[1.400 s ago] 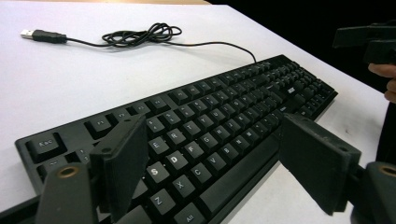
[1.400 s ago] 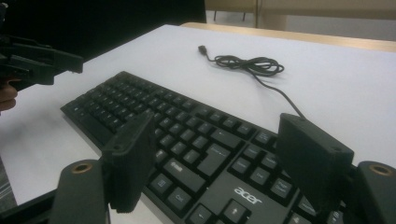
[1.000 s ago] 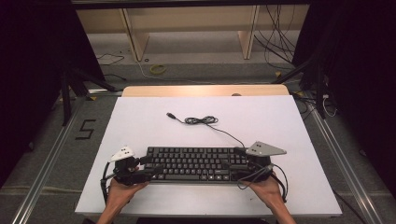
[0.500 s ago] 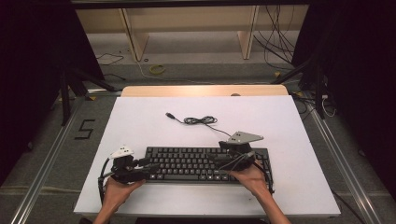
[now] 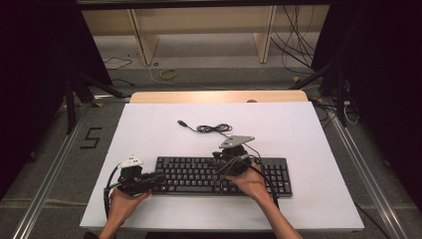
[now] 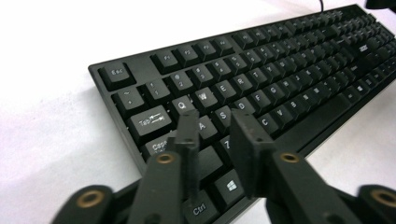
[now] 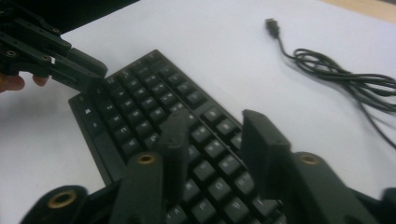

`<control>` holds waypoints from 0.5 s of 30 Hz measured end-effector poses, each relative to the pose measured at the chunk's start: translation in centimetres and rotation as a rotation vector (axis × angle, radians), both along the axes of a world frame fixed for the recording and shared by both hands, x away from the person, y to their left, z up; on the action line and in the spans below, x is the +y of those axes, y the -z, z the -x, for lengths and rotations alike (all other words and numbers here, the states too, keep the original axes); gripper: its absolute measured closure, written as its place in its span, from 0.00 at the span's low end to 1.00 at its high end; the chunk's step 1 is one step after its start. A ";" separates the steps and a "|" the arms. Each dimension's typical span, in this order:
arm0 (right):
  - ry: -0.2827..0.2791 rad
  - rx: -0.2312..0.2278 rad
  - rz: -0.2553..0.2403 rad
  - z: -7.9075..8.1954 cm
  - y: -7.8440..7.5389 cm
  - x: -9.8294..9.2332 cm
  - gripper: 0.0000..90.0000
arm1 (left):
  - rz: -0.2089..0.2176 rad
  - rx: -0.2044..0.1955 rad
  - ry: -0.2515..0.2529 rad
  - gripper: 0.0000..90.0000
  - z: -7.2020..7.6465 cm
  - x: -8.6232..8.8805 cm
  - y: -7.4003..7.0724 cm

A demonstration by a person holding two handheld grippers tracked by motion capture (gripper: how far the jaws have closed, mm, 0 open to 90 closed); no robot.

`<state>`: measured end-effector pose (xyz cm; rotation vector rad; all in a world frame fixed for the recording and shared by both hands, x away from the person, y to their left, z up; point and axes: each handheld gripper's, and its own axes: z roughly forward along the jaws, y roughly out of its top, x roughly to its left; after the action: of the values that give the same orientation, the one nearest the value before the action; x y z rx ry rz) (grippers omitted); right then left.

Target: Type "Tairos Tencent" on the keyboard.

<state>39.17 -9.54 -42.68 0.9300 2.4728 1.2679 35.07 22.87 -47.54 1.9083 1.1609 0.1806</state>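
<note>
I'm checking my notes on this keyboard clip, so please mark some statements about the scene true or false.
1. The keyboard is black. True.
2. The left tool is over the number pad. False: it is over the Tab and Caps Lock end.
3. The cable lies coiled on the table behind the keyboard. True.
4. The USB plug is plugged into a socket. False: it lies loose on the table.
5. The right tool is over the keys. True.
</note>
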 end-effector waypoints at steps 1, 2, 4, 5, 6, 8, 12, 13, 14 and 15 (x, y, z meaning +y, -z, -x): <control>-0.010 0.009 0.001 -0.1 0.1 0.4 0.74 | -0.003 0.004 0.001 0.86 0.0 0.0 0.0; -0.029 0.027 0.010 -0.4 0.4 1.4 0.79 | -0.011 0.011 0.002 0.88 0.0 0.1 0.1; -0.039 0.042 0.025 -0.6 0.9 2.2 0.84 | -0.029 0.019 0.007 0.93 0.0 0.1 0.2; -0.039 0.042 0.025 -0.6 0.9 2.2 0.84 | -0.029 0.019 0.007 0.94 0.0 0.1 0.2; -0.048 0.051 0.031 -0.8 1.3 3.0 0.89 | -0.031 0.024 0.008 0.96 0.0 0.1 0.2; -0.059 0.056 0.039 -0.9 1.6 3.7 0.93 | -0.046 0.028 0.017 0.98 0.0 0.2 0.2; -0.068 0.067 0.053 -1.0 2.3 4.8 0.98 | -0.052 0.027 0.021 0.99 0.0 0.1 0.2; -0.068 0.067 0.053 -1.0 2.3 4.8 0.98 | -0.057 0.028 0.021 0.99 0.1 0.1 0.2; -0.070 0.072 0.057 -1.0 2.5 5.0 0.99 | -0.060 0.027 0.021 0.99 0.1 0.1 0.3; -0.070 0.077 0.061 -1.1 2.7 5.2 0.99 | -0.062 0.027 0.019 0.99 0.1 0.1 0.3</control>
<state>40.23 -4.31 -45.34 0.9009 2.6095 1.1917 34.99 22.95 -47.82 1.9811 1.1672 0.1827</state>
